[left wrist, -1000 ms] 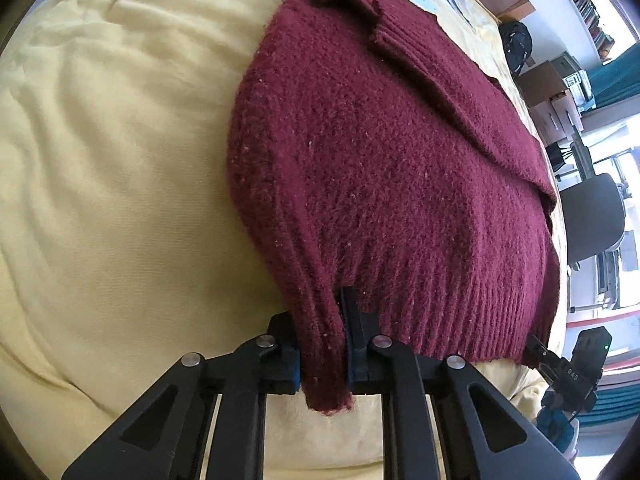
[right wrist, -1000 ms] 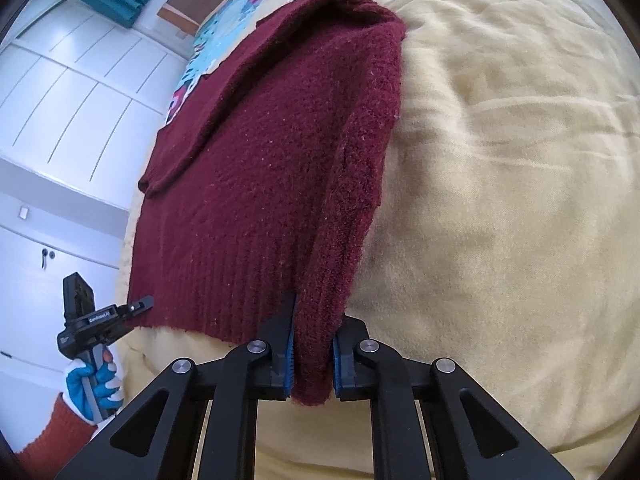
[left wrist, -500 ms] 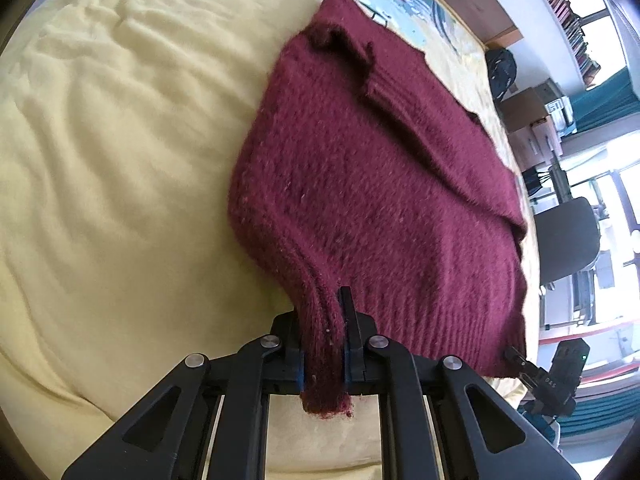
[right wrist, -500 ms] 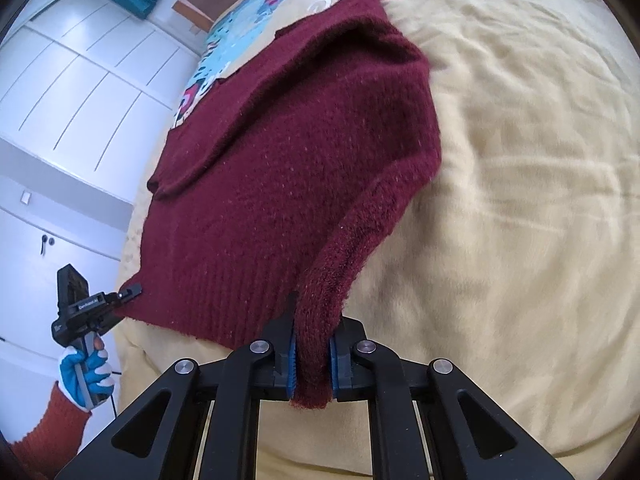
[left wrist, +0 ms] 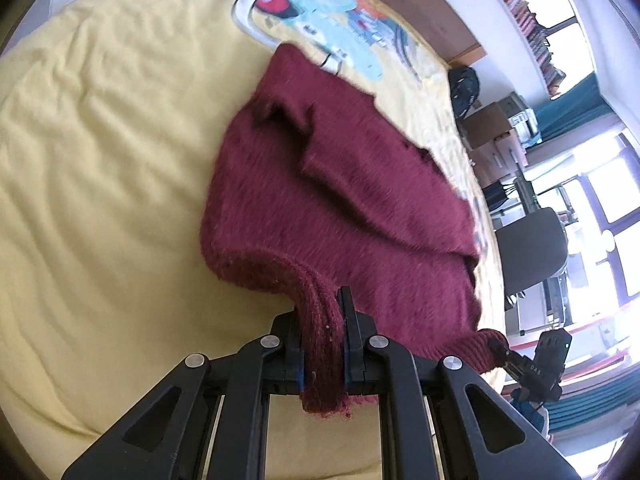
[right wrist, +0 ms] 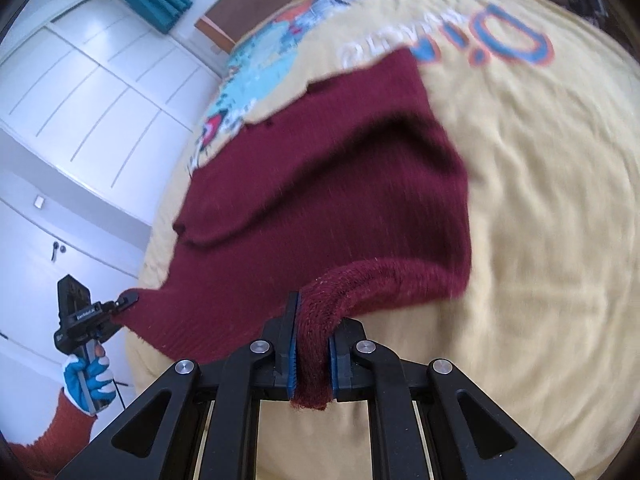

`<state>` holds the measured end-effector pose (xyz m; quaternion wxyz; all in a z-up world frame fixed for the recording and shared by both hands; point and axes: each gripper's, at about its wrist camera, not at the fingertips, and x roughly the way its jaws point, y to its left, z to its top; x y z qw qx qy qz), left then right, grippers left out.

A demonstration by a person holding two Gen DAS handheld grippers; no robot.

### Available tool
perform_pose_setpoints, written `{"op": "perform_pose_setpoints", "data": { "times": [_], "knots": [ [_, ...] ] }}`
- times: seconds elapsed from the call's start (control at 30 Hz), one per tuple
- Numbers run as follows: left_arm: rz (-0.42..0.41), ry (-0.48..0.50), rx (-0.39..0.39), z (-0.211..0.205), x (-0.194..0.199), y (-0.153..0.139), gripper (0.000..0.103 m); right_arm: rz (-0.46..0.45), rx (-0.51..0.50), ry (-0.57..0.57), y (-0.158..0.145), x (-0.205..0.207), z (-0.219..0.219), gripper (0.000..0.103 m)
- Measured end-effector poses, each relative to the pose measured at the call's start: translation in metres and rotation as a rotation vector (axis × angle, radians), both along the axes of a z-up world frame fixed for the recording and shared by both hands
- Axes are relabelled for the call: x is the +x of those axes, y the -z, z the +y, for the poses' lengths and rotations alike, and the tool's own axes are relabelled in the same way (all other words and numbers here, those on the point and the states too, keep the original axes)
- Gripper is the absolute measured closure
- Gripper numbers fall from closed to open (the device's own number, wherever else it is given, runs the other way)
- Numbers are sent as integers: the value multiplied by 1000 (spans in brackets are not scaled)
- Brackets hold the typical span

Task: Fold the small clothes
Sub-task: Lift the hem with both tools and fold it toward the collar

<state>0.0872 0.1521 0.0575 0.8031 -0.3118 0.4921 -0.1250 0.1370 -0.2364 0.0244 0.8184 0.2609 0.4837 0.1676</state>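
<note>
One sweater (left wrist: 340,200) on one blanket (left wrist: 100,160) — my two grippers, left (left wrist: 322,344) and right (right wrist: 312,344), each pinch a hem corner.

Maroon knit sweater (left wrist: 332,200): fuzzy fabric, ribbed hem. Sleeves folded across the body. Both hem corners raised off the yellow bed cover (left wrist: 100,160); upper portion lies flat on it.

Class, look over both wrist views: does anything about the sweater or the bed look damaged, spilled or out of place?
Nothing stands out. The maroon sweater is intact, both hem corners clamped in the left gripper and right gripper, lying on the yellow bedcover.
</note>
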Motion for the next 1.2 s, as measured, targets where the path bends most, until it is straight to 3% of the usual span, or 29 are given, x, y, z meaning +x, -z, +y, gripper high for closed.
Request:
{"op": "perform_pose_setpoints", "data": {
  "times": [0.27,0.5,0.87,1.2],
  "knots": [
    [-103,2,6,1,51,-42,93,-98,4,46,-43,58,-12,92],
    [-140,-10,41,2,107,-52,93,-117,-19,87,-53,115,-24,92],
    [-57,-50,125,-1,203,-7,93,-19,-38,158,-9,201,-26,90],
    [34,-43,198,-4,245,35,92,61,-39,206,30,239,-30,87]
  ]
}}
